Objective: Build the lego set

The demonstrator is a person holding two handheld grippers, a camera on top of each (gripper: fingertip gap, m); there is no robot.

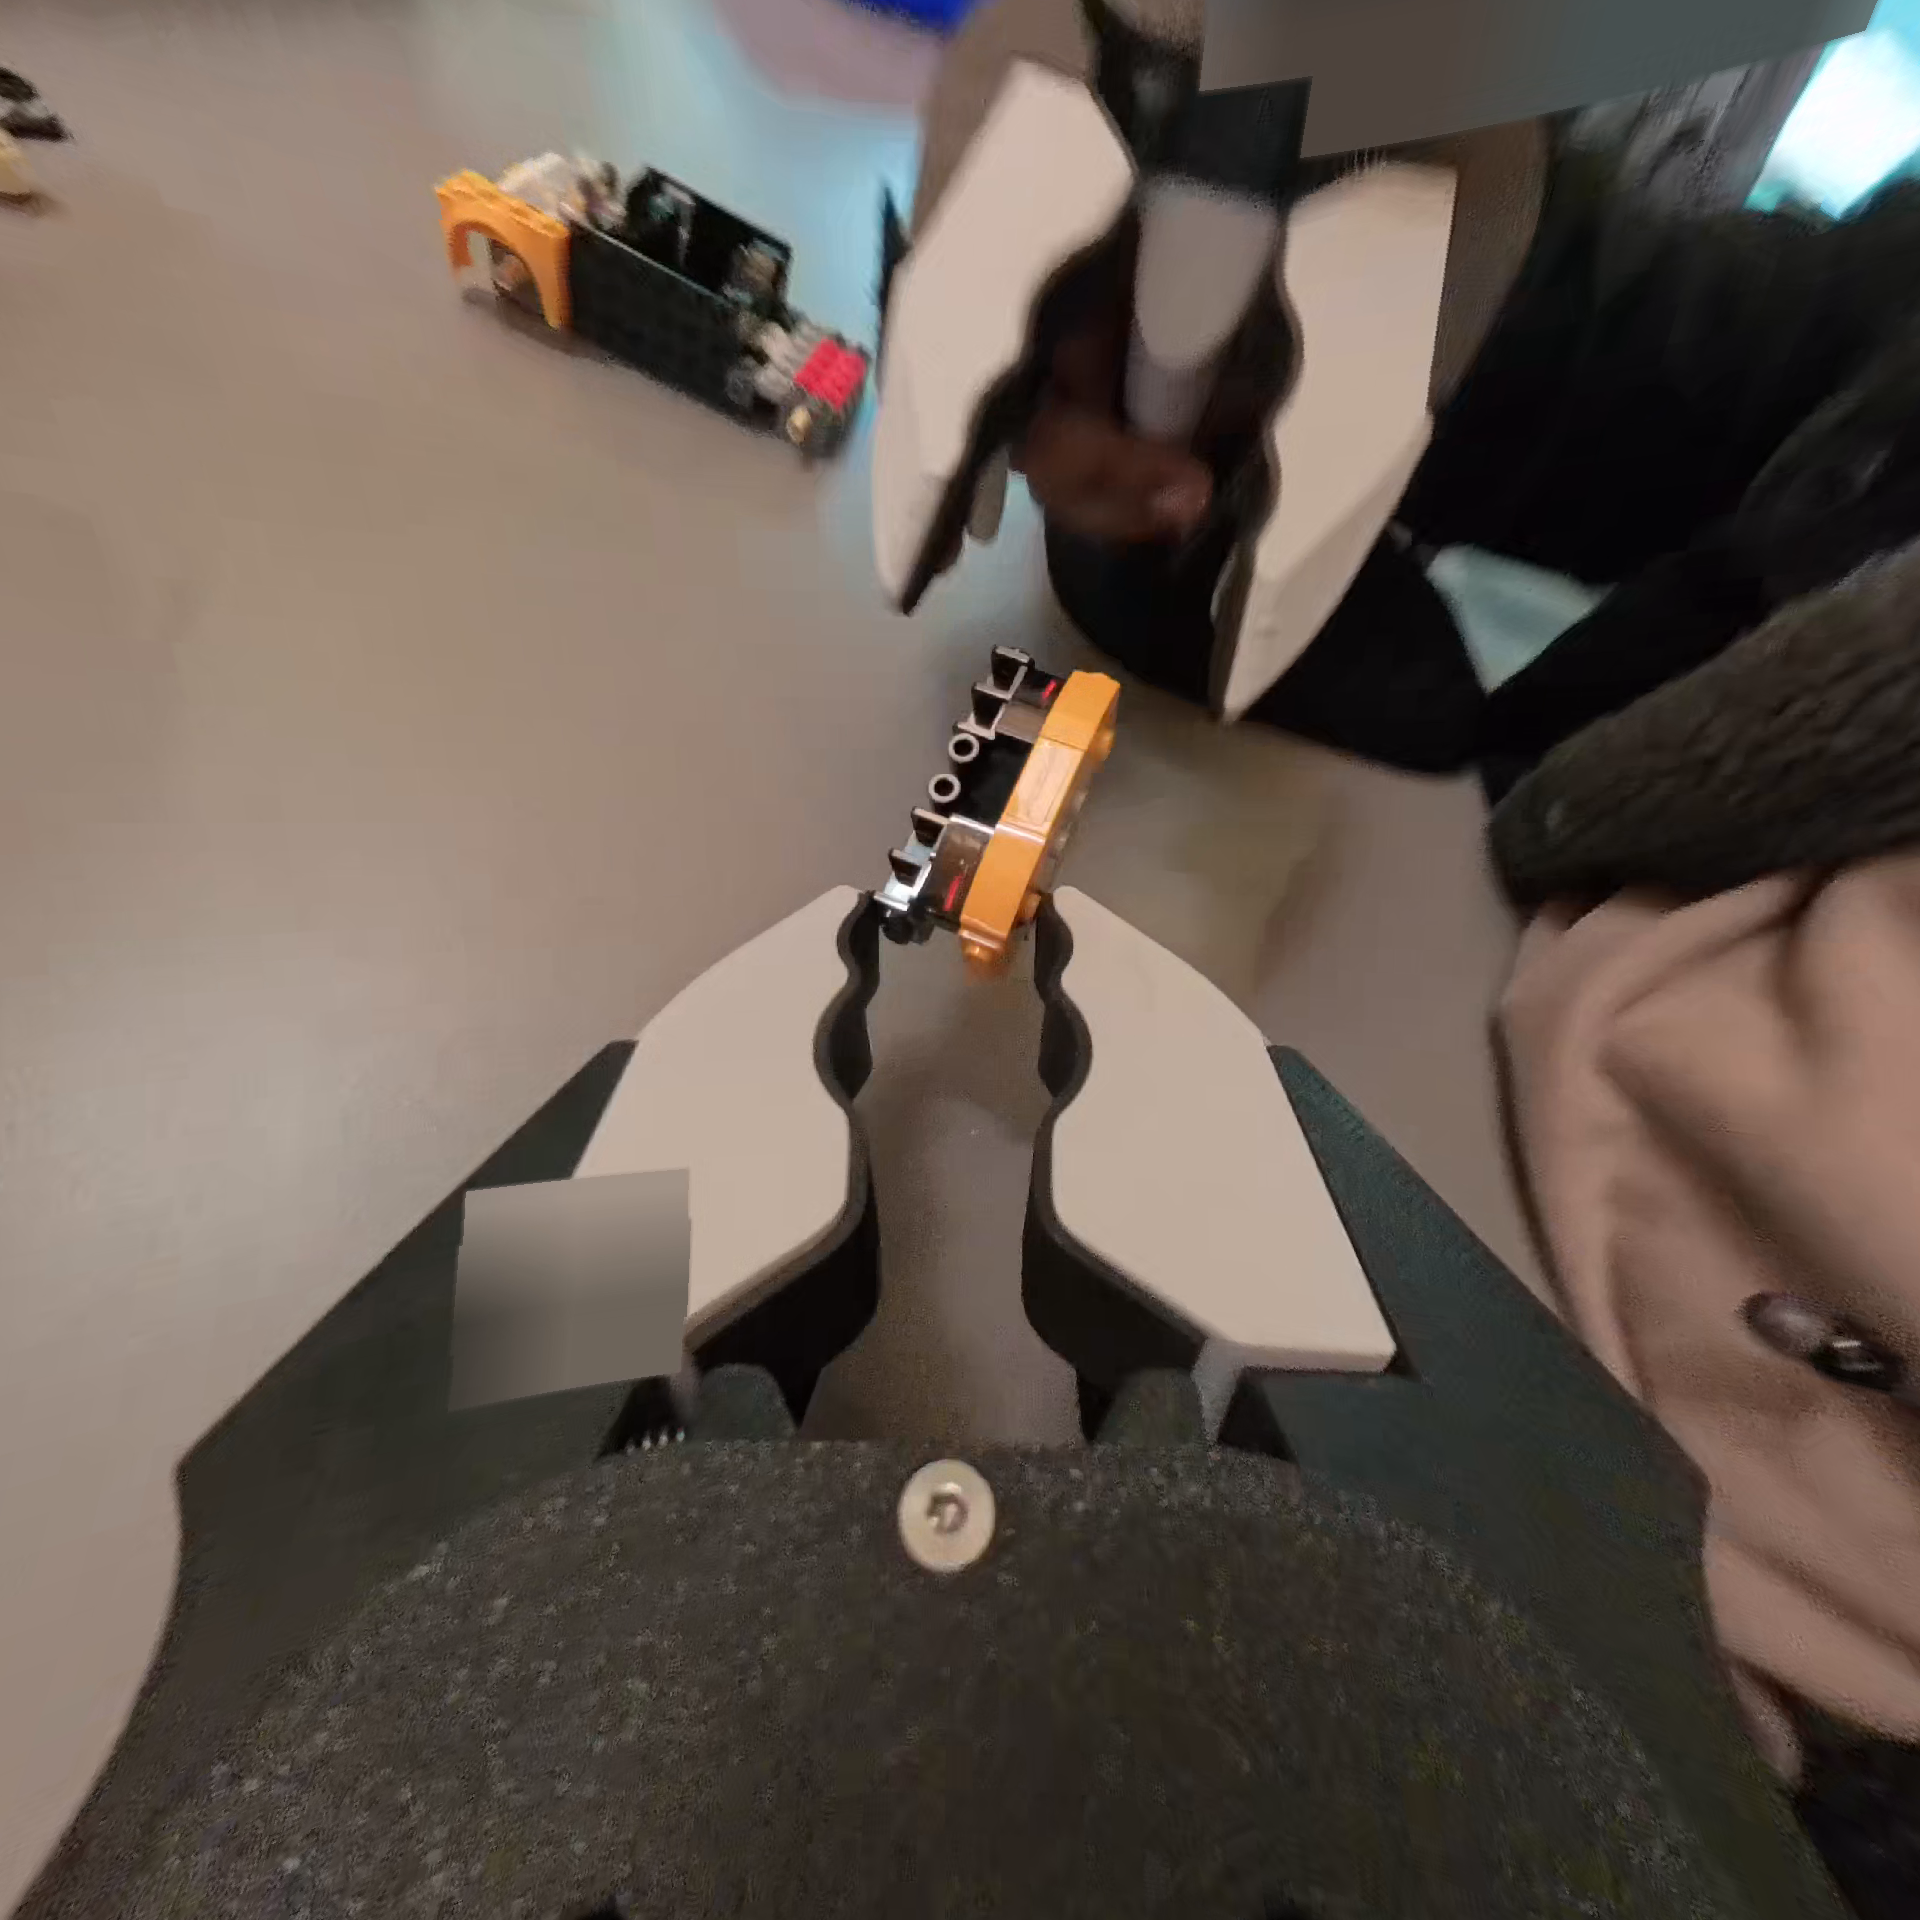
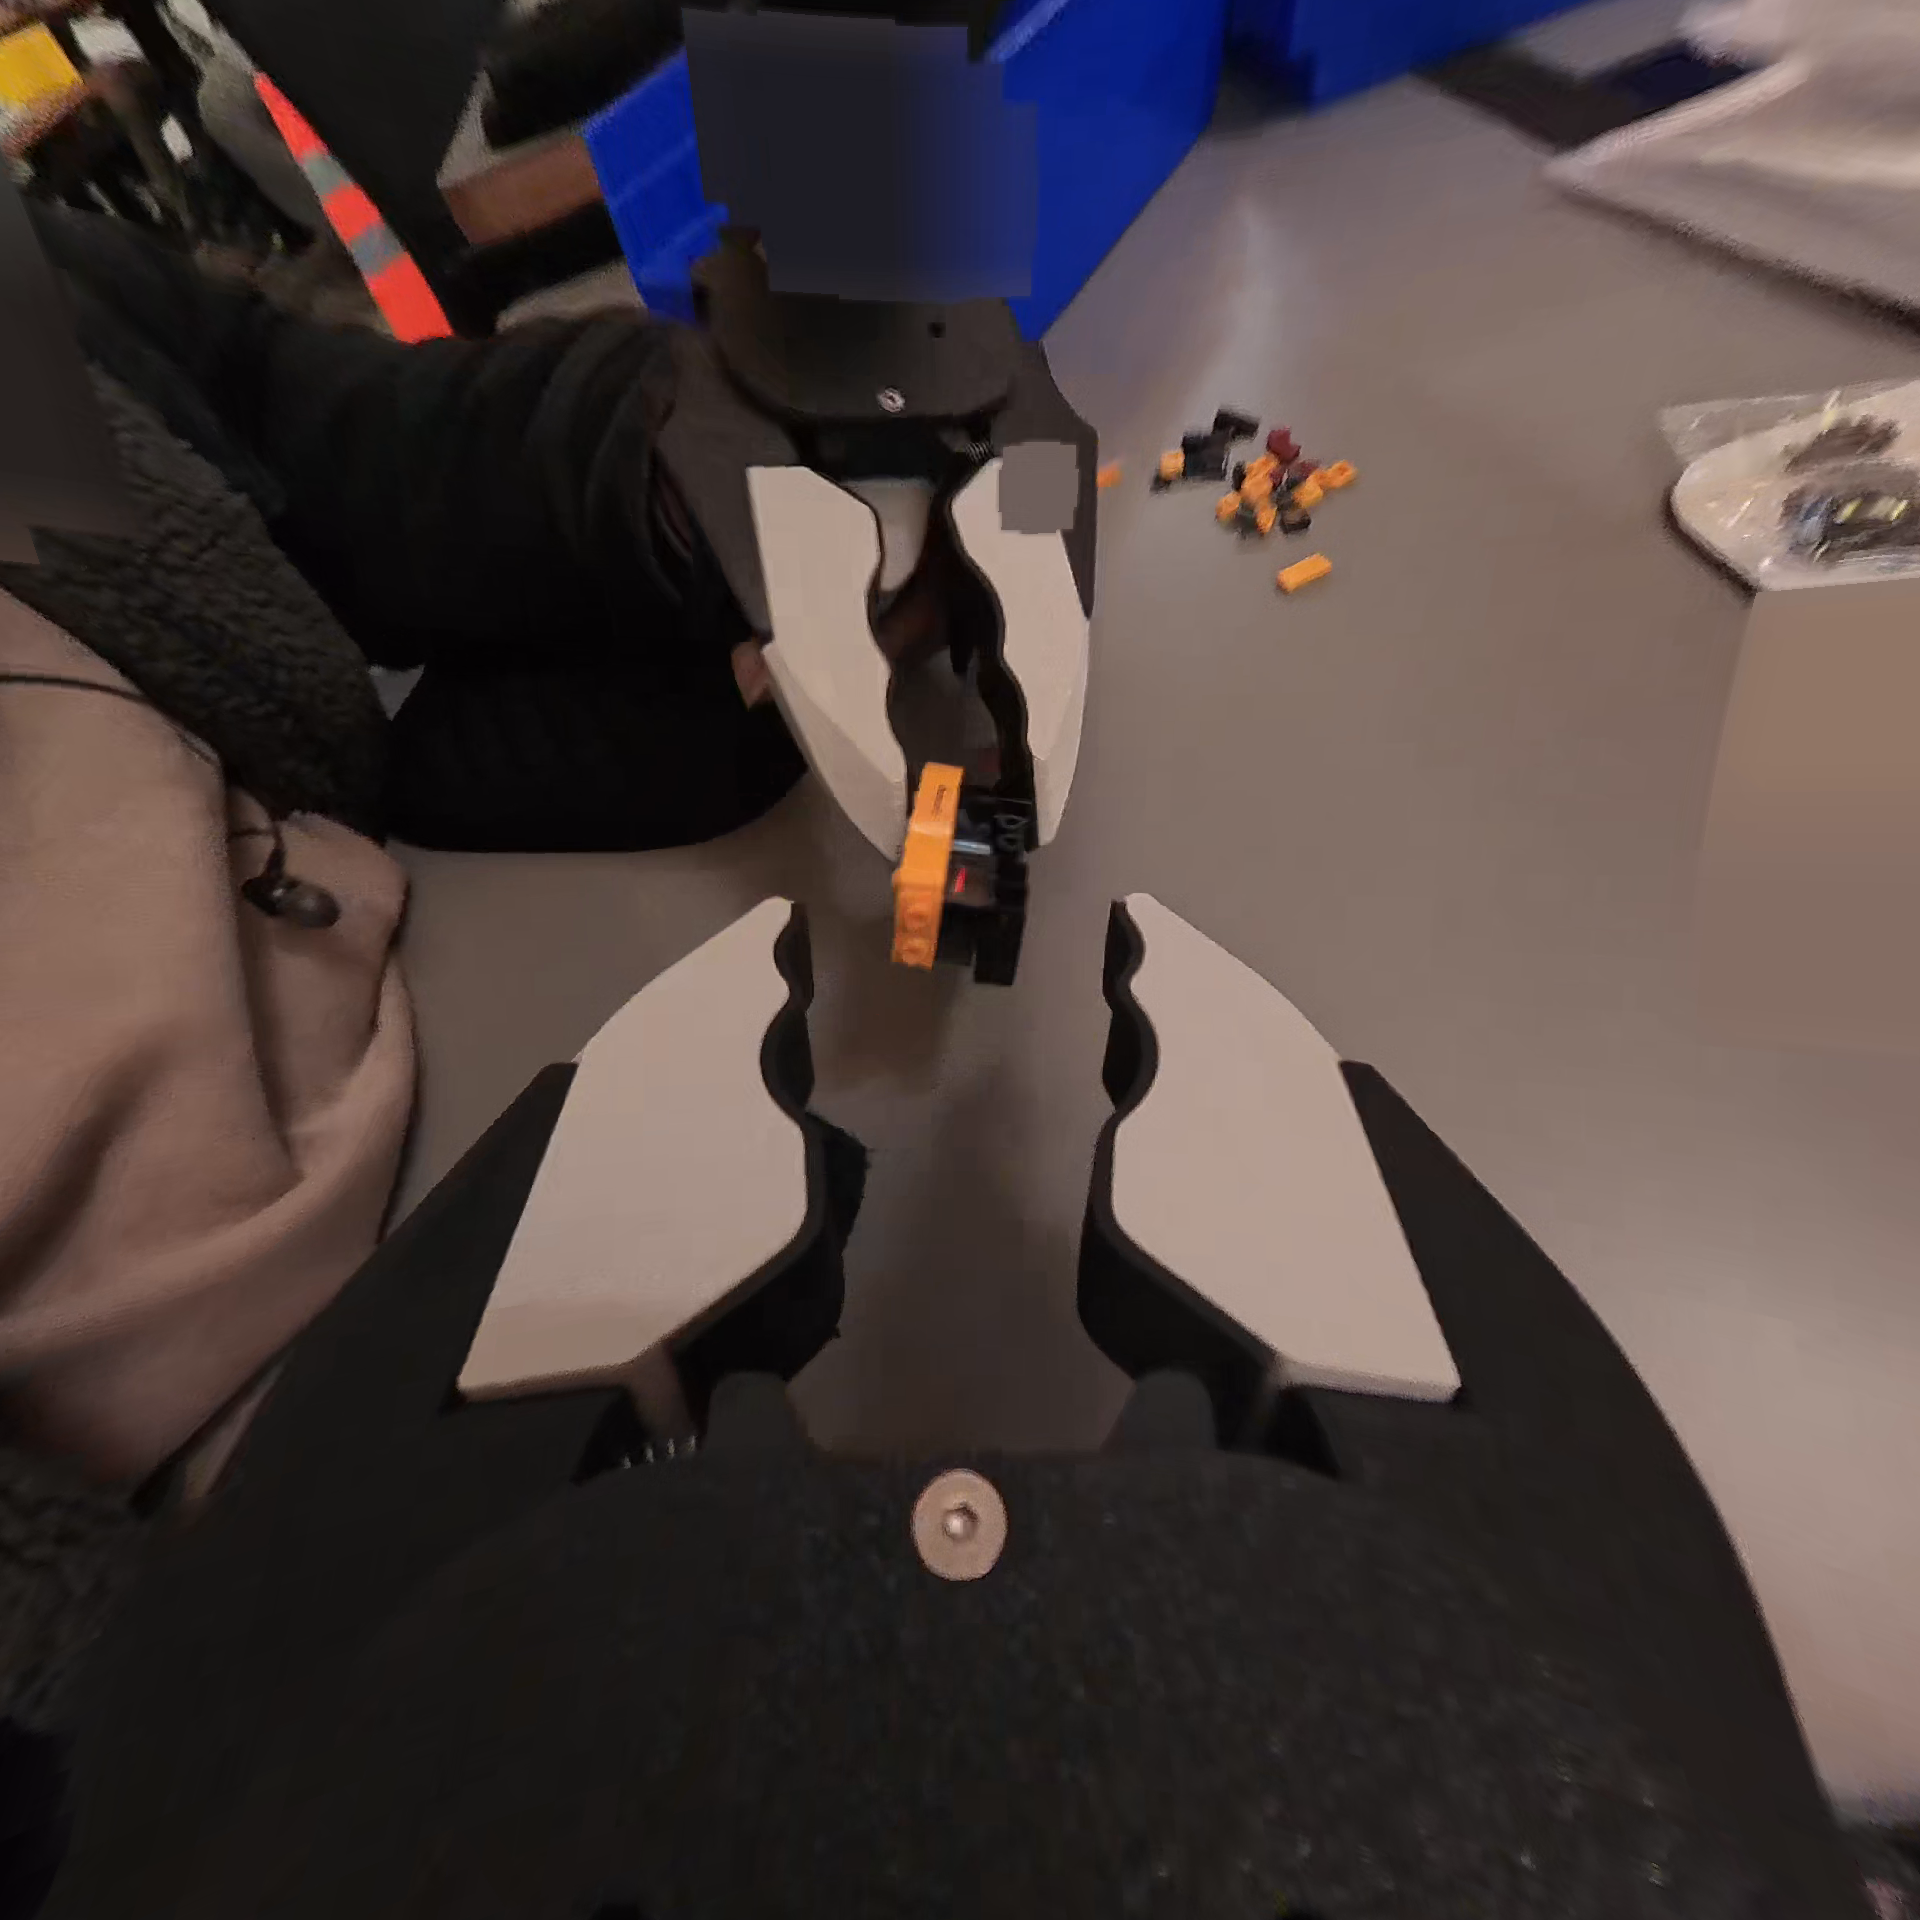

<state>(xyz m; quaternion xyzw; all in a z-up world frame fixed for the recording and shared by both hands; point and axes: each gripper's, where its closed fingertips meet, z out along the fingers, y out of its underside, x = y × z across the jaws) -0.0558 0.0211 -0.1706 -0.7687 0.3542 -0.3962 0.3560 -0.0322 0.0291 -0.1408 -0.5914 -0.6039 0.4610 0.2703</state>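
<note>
Currently the left gripper is pinching the small orange-and-black plastic brick sub-assembly at the very tips, jaws clamped on its near end; the rest is projecting forward beyond the jaws, tilted, clear of the grey table. The right gripper is facing it with jaws apart, empty, the sub-assembly hanging just ahead of their gap.

Handling judgement: light, rigid, glossy plastic, so likely slippery under a tip grip; stud joints may pop apart if squeezed across a seam. Better hold: flat orange face against black back.

Beyond the left jaws, to their left, a larger black-and-orange partial model is lying on the table. Loose orange, black and dark red bricks are sitting well beyond the right jaws.
</note>
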